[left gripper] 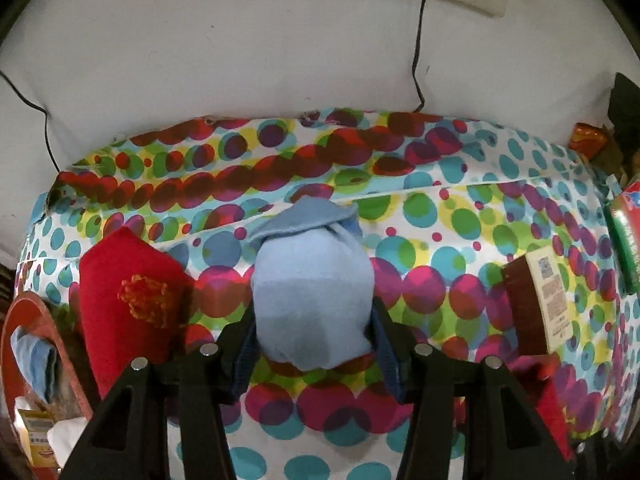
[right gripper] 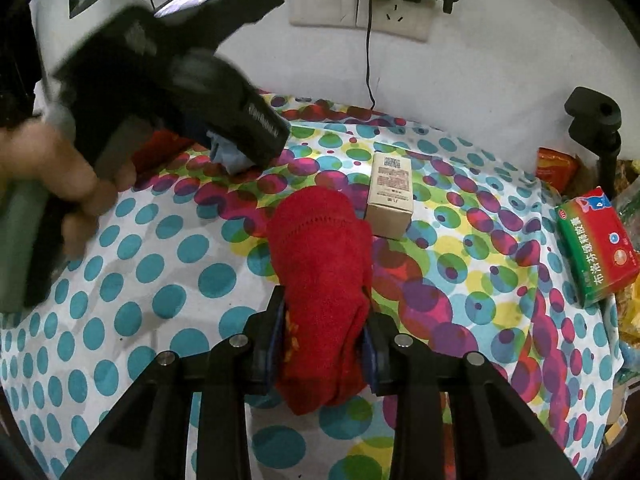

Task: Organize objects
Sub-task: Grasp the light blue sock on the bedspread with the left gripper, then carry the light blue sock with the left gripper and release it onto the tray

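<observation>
L gripper (left gripper: 314,320) points steeply down, jaws closed partway w/ both pads pressing the sides of a light-blue sock bundle (left gripper: 312,292). R gripper (right gripper: 325,320) also angled down, jaws narrow, clamped on a red sock (right gripper: 320,264) that sticks out past the fingertips. In the R wrist view the L gripper body shows upper left, blurred, w/ the person's left hand (right gripper: 60,184) wrapped round its handle, fingers curled.
</observation>
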Tool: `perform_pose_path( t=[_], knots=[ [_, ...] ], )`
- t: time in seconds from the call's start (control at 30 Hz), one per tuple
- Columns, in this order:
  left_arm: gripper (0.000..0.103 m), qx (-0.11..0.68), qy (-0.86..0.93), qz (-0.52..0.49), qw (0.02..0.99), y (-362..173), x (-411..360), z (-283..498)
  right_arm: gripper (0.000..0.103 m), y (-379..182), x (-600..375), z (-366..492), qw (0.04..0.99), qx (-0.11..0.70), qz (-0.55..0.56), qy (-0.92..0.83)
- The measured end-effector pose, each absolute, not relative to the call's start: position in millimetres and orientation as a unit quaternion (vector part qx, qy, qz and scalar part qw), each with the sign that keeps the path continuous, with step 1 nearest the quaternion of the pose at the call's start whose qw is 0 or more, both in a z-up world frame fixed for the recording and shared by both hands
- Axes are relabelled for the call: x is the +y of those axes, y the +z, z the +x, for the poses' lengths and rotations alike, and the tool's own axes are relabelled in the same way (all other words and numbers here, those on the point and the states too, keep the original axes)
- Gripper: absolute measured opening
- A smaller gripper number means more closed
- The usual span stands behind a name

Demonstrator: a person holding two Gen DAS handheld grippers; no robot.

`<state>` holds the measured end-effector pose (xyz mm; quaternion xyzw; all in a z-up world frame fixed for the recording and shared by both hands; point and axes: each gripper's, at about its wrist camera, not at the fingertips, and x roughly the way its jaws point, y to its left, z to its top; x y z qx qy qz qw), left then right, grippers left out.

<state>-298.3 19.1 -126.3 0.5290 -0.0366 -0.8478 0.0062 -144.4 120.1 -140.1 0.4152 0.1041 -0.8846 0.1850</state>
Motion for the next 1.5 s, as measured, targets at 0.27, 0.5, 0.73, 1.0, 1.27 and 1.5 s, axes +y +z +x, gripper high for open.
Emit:
perform_pose_path(
  t=[0.27,0.5,0.73,1.0,1.27,1.5],
  knots=[
    [0.035,-0.048,-0.85,0.525,0.007,-112,17,-287,0.036,-142,119,-146,0.186,0.098,0.421,-0.882],
    [0.035,-0.049,-0.848,0.528,-0.01,-100,24,-271,0.036,-142,119,-146,0.185,0.099,0.421,-0.882],
    [0.035,-0.048,-0.852,0.521,-0.016,-99,29,-252,0.036,-142,118,-146,0.185,0.1,0.421,-0.882],
    [0.035,-0.058,-0.866,0.497,-0.013,-91,27,-221,0.036,-143,117,-146,0.184,0.101,0.421,-0.882],
    [0.035,-0.052,-0.873,0.484,-0.008,-79,23,-194,0.036,-143,116,-146,0.171,0.1,0.421,-0.885],
    [0.035,-0.049,-0.881,0.47,-0.009,-61,20,-167,0.036,-142,115,-146,0.17,0.102,0.421,-0.885]
  ],
)
